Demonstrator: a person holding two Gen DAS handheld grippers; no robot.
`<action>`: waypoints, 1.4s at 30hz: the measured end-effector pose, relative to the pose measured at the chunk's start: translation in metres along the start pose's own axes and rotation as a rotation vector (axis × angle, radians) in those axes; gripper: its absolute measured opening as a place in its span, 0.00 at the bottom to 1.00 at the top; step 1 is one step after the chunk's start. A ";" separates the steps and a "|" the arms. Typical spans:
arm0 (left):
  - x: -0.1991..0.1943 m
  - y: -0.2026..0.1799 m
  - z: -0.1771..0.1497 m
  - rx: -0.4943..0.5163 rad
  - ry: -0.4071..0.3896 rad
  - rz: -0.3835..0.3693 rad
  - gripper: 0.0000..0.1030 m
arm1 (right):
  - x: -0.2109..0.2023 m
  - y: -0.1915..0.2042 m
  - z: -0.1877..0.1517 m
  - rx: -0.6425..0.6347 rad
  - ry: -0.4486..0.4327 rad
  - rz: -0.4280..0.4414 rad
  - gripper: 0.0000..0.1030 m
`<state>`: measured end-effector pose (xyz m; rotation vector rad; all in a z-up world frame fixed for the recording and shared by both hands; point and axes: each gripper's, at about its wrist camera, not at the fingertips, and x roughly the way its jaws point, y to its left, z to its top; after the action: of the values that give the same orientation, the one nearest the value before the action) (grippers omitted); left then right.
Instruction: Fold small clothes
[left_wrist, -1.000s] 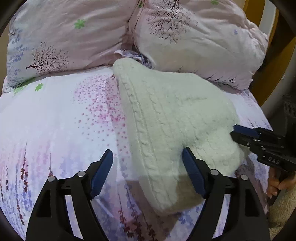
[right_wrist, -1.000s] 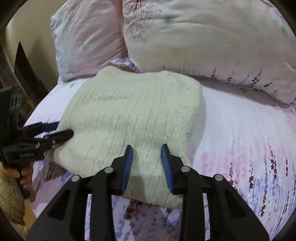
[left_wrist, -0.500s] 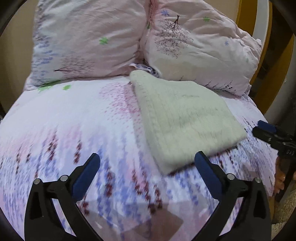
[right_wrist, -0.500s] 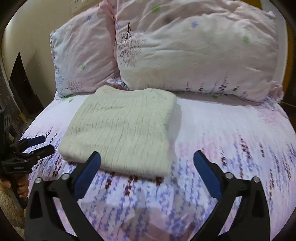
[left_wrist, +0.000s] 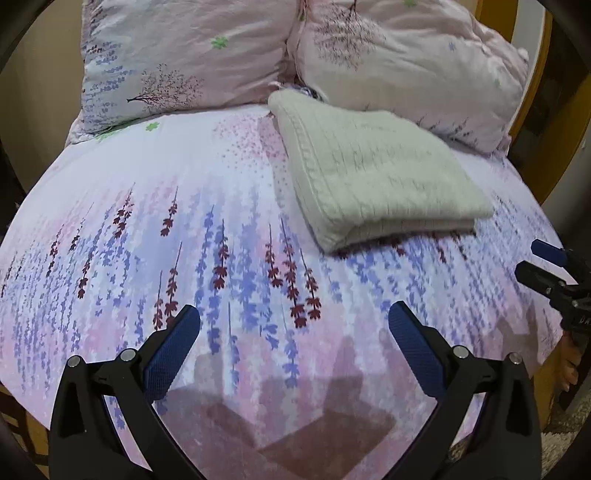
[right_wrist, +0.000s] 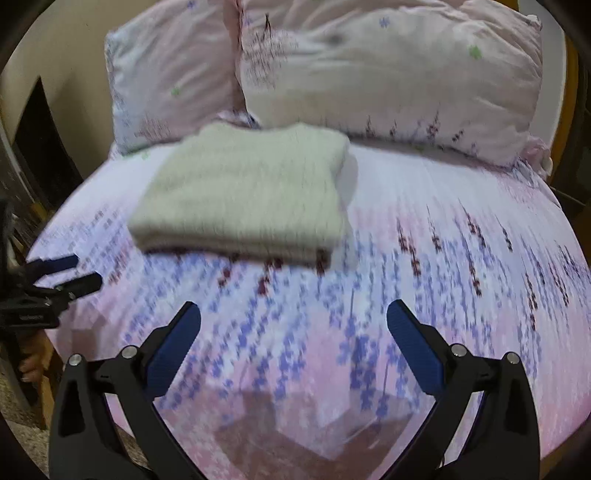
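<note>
Left gripper (left_wrist: 293, 325): jaws spread wide, nothing between the blue pads, only bedsheet (left_wrist: 184, 206) beneath. It hangs over the near part of the bed, apart from the garment.

Right gripper (right_wrist: 293, 325): likewise fully spread and empty, over the near part of the sheet. In the left wrist view it shows at the right edge; in the right wrist view the left gripper shows at the left edge, with part of a hand (right_wrist: 35, 356) below it.

Sheet: pink-lilac with purple and dark red flower sprigs, a brownish patch at the near edge.

Folded sweater (left_wrist: 373, 170): cream cable knit, folded into a flat rectangle, lying on the sheet towards the far end of the bed, beyond both grippers and touching neither. Right wrist view is motion-blurred here.

Farthest: two pink pillows (left_wrist: 184, 55) side by side at the head of the bed, the sweater's far edge just below the gap between them.
</note>
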<state>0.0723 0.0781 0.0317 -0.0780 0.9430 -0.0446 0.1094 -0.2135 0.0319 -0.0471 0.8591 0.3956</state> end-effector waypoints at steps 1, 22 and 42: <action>0.001 -0.002 -0.001 0.007 0.014 0.006 0.99 | 0.003 0.001 -0.002 -0.004 0.016 -0.015 0.98; 0.024 -0.013 -0.013 0.081 0.108 0.063 0.99 | 0.031 0.009 -0.026 -0.055 0.151 -0.122 0.98; 0.028 -0.012 -0.010 0.082 0.121 0.072 0.99 | 0.034 0.002 -0.026 -0.024 0.169 -0.078 0.98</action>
<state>0.0812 0.0637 0.0043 0.0354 1.0627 -0.0213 0.1096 -0.2063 -0.0105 -0.1373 1.0163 0.3322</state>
